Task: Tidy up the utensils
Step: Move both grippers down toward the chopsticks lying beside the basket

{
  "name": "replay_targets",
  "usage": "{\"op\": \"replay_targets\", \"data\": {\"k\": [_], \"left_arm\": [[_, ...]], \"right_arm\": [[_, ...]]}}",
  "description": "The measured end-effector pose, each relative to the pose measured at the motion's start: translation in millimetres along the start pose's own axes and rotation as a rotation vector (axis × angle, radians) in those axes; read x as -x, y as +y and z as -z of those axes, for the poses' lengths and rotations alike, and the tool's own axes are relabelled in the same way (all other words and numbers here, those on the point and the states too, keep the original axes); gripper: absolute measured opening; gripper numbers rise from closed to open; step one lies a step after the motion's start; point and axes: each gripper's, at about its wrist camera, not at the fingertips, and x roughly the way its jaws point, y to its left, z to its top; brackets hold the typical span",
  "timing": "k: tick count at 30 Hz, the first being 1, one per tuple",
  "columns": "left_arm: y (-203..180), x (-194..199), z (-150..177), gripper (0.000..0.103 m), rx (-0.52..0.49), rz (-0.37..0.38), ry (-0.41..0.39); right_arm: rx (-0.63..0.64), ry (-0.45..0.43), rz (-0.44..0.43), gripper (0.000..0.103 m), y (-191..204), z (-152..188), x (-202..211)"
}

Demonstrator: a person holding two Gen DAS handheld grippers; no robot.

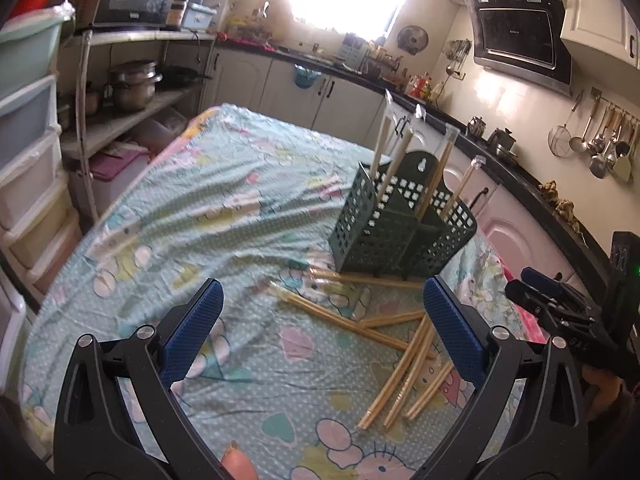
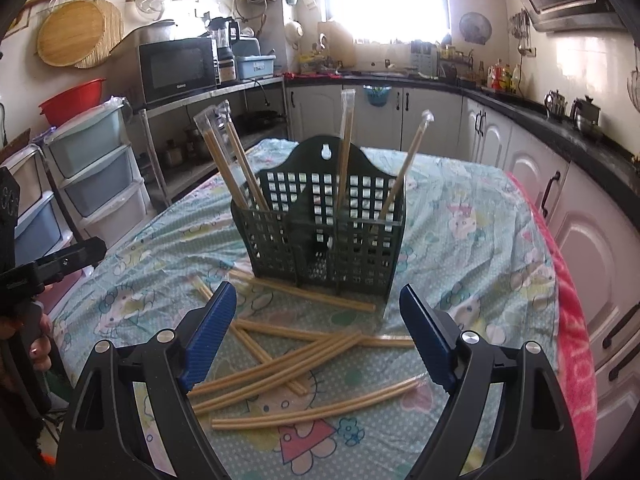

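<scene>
A dark green perforated utensil holder [image 2: 320, 236] stands on the table, also in the left wrist view [image 1: 400, 224]. Several wrapped chopstick pairs [image 2: 348, 148] stand upright in it. Several more wrapped chopsticks [image 2: 288, 364] lie scattered on the cloth in front of it, also in the left wrist view [image 1: 404, 356]. My right gripper [image 2: 316, 332] is open and empty, just above the scattered chopsticks. My left gripper [image 1: 320, 328] is open and empty, left of the pile. The right gripper's body shows at the left view's right edge [image 1: 560, 312].
The table has a light blue cartoon-print cloth [image 2: 472, 240] with a pink towel [image 2: 572, 320] at its right edge. Plastic drawer units [image 2: 96, 168] and a metal shelf with a microwave [image 2: 176, 66] stand left. Kitchen cabinets [image 2: 560, 208] run along the right.
</scene>
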Motion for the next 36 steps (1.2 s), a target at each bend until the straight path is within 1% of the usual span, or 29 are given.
{"op": "replay_targets", "data": {"k": [7,12,14,22,24,26,28,29,31,32,33,35,36], "left_arm": [[-8.8,-17.8,12.7,0.092,-0.011,0.006,0.055],[-13.0,-29.5,19.8,0.092,-0.016,0.015,0.083],[-13.4,-33.8,21.9,0.092,-0.009,0.021,0.097],[-10.3,-50.8,30.6,0.092,0.029,0.038,0.150],[-6.1,-55.8,30.8,0.085,0.053,0.049,0.164],[-0.5,-61.7,29.5,0.082,0.098,0.069,0.182],[6.7,-68.5,28.5,0.079,0.137,0.067,0.199],[10.3,-71.8,28.3,0.076,0.157,0.079,0.207],[20.5,-79.6,28.1,0.070,0.238,0.131,0.226],[24.9,-84.0,28.0,0.067,0.271,0.145,0.236],[26.3,-86.4,27.7,0.063,0.282,0.149,0.242],[28.8,-93.4,27.2,0.062,0.308,0.161,0.260],[28.1,-96.5,26.6,0.062,0.304,0.153,0.263]], "right_arm": [[-0.016,0.065,-0.007,0.081,-5.1,18.5,-14.7],[-0.041,0.096,0.000,0.080,-10.6,24.1,-25.5],[-0.053,0.110,0.003,0.077,-13.7,25.0,-30.5],[-0.093,0.175,-0.001,0.060,-21.3,31.0,-53.8],[-0.101,0.188,0.001,0.055,-21.9,32.3,-57.8],[-0.115,0.206,0.005,0.052,-23.6,34.4,-63.2],[-0.133,0.217,-0.001,0.050,-25.9,35.5,-66.3],[-0.139,0.219,-0.002,0.050,-26.8,36.0,-67.2],[-0.140,0.222,0.000,0.049,-27.8,36.6,-68.7],[-0.141,0.224,0.000,0.049,-28.2,36.9,-70.0],[-0.147,0.226,0.001,0.047,-29.2,36.8,-70.9],[-0.157,0.228,0.005,0.046,-31.5,36.3,-73.0],[-0.159,0.230,0.010,0.046,-32.5,36.3,-73.9]]}}
